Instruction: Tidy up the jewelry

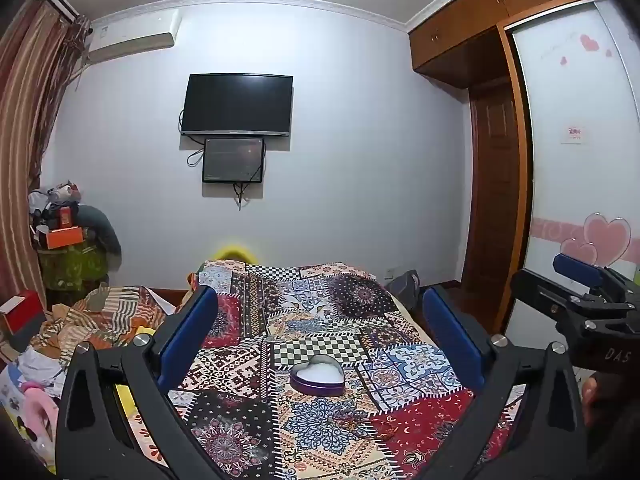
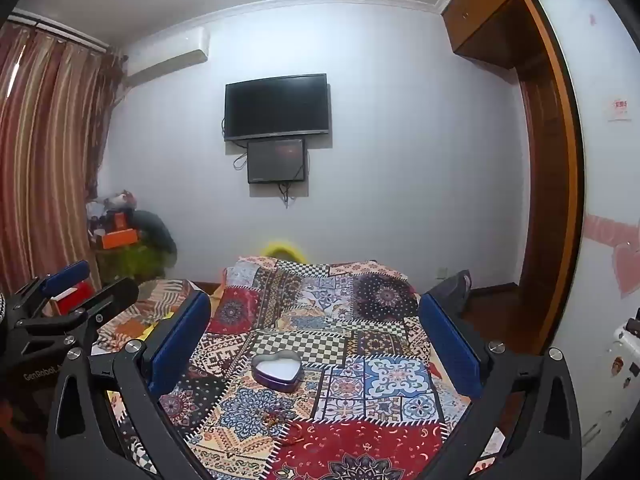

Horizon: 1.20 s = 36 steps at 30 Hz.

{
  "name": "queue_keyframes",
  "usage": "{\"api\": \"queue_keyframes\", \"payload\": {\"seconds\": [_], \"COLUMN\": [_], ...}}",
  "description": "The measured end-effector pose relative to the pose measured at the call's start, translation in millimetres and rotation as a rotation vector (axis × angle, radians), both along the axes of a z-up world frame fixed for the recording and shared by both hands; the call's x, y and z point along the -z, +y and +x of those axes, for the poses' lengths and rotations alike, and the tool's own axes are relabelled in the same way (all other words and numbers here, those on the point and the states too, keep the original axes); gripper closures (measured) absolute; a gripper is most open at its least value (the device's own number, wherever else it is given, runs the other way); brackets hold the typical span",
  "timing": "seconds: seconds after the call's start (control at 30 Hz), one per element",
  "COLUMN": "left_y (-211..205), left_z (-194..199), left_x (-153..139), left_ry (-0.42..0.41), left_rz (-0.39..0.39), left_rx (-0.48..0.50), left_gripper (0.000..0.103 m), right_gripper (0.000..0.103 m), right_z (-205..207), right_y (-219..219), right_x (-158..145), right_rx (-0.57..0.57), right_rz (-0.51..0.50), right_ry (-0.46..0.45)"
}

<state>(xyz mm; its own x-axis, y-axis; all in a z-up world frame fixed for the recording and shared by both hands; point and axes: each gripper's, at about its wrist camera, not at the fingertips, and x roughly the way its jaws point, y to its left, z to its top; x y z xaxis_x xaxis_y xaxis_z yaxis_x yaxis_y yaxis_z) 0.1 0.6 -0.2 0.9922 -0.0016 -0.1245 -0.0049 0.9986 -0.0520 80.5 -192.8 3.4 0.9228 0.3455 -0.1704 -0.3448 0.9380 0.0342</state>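
A purple heart-shaped tin [image 1: 317, 374] with a white inside stands open on the patchwork bedspread [image 1: 256, 360]; it also shows in the right wrist view [image 2: 277, 370]. Small jewelry pieces [image 2: 280, 422] lie on the cloth in front of the tin, a dark tangle in the left wrist view [image 1: 352, 420]. My left gripper [image 1: 320, 344] is open and empty, held above the bed short of the tin. My right gripper [image 2: 316, 340] is open and empty, also short of the tin. Each gripper shows at the edge of the other's view [image 1: 580, 300] [image 2: 60, 304].
A heap of striped cloth and clutter [image 1: 80, 328] lies left of the bed. A black TV [image 1: 238, 105] hangs on the far wall. A wooden wardrobe [image 1: 500, 160] stands on the right. A dark bag [image 2: 452, 284] sits past the bed's right corner.
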Motion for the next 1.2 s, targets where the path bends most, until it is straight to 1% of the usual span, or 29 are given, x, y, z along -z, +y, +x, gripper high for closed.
{"api": "queue_keyframes", "payload": {"seconds": [0.17, 0.2, 0.4, 0.47, 0.57, 0.67, 1.2], "left_y": [4, -4, 0, 1, 3, -1, 3], "left_z": [2, 5, 11, 12, 8, 10, 13], "left_x": [1, 2, 9, 9, 8, 8, 9], "left_ry": [0.011, 0.018, 0.026, 0.028, 0.026, 0.031, 0.053], "left_rz": [-0.004, -0.002, -0.005, -0.004, -0.006, -0.001, -0.013], "left_rx": [-0.008, 0.006, 0.005, 0.004, 0.009, 0.005, -0.002], "left_gripper": [0.0, 0.0, 0.0, 0.0, 0.0, 0.0, 0.0], "right_gripper": [0.0, 0.0, 0.0, 0.0, 0.0, 0.0, 0.0], "right_z": [1, 0, -6, 0, 1, 2, 1], "right_y": [0, -1, 9, 7, 6, 6, 6], "right_x": [-2, -3, 2, 2, 3, 4, 5], "right_rx": [-0.005, -0.005, -0.008, -0.011, -0.013, -0.013, -0.017], "right_rz": [0.001, 0.0, -0.008, -0.007, -0.005, -0.007, -0.008], "right_ry": [0.003, 0.002, -0.006, 0.007, 0.01, 0.012, 0.015]}}
